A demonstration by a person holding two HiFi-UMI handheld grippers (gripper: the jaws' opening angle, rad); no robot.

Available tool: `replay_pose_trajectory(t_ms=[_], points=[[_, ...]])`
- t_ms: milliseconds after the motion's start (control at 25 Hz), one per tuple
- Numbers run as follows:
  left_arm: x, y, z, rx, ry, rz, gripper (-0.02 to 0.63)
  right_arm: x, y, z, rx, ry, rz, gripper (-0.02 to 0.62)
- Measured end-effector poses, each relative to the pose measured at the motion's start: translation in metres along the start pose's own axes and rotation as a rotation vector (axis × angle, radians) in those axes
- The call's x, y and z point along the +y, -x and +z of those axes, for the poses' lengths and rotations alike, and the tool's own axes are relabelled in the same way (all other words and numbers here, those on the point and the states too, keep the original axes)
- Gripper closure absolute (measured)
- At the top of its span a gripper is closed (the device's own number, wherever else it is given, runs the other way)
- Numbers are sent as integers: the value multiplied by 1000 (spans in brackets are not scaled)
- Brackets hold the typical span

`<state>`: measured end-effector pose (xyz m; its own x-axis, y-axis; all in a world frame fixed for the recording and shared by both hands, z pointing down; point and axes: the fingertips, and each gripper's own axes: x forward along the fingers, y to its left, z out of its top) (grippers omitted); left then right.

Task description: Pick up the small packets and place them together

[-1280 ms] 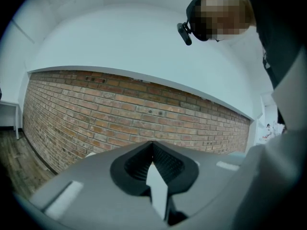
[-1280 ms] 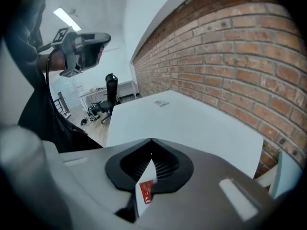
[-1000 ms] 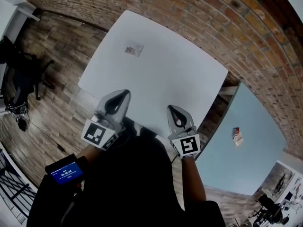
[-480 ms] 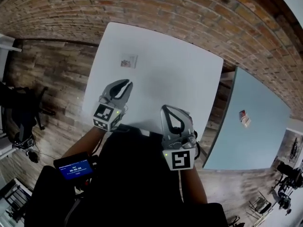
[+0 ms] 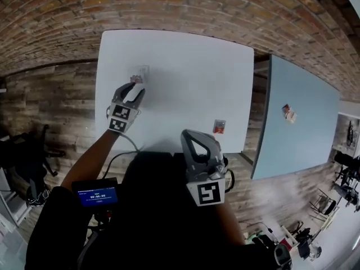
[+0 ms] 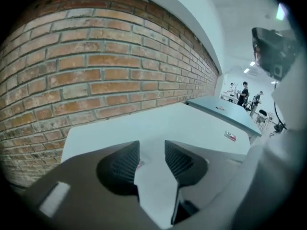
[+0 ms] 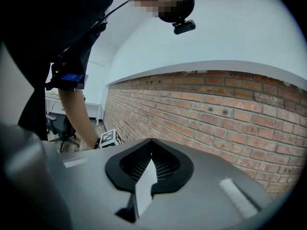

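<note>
**Left tongs (image 5: 135, 90) released at the first small packet (image 5: 139, 73); right tongs (image 5: 187, 135) clenched on nothing.**

The left tongs had just been opening. The small packet lay flat on the white worktop (image 5: 185, 77) just ahead of their tips, its corner showing in the gap with neither pad on it. A second packet (image 5: 219, 126) lay near the right tongs, ahead and to their right. A third packet (image 5: 288, 113) sat well beyond on the blue-grey table (image 5: 304, 145). The packets looked thin, light and limp, probably slick film. Pinching one edge or corner, with the tips kept low against the worktop, seemed the best hold. Their reddish print was too small to read.
</note>
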<state>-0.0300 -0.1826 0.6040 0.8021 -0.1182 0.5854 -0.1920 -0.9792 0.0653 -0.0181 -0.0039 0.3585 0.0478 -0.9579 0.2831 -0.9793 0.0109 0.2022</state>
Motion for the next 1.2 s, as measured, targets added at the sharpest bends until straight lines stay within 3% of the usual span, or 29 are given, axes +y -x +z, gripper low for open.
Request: replay_pose_trajectory(t_ms=[120,520,720,1000,1080,1200], points=[[11,-20,-22,56,5,-30,442,-2,-1,-8,44,-7,-13,592],[41,-62,-53,175,-57,-14,440,-37,3,-21,124,-57,-126,592],[42,-65,-59,209,30,-6,439,-64,5,-26,134,-83,-181,592],[45,-64,-60,176,291,92,439,-49,-6,-26,130,-110,-153,592],[49,-58,-49,137,272,118,439,-40,-10,-28,137,-110,-137,592],[54,-47,-27,75,121,114,439,-28,-12,-29,146,-89,-113,592]])
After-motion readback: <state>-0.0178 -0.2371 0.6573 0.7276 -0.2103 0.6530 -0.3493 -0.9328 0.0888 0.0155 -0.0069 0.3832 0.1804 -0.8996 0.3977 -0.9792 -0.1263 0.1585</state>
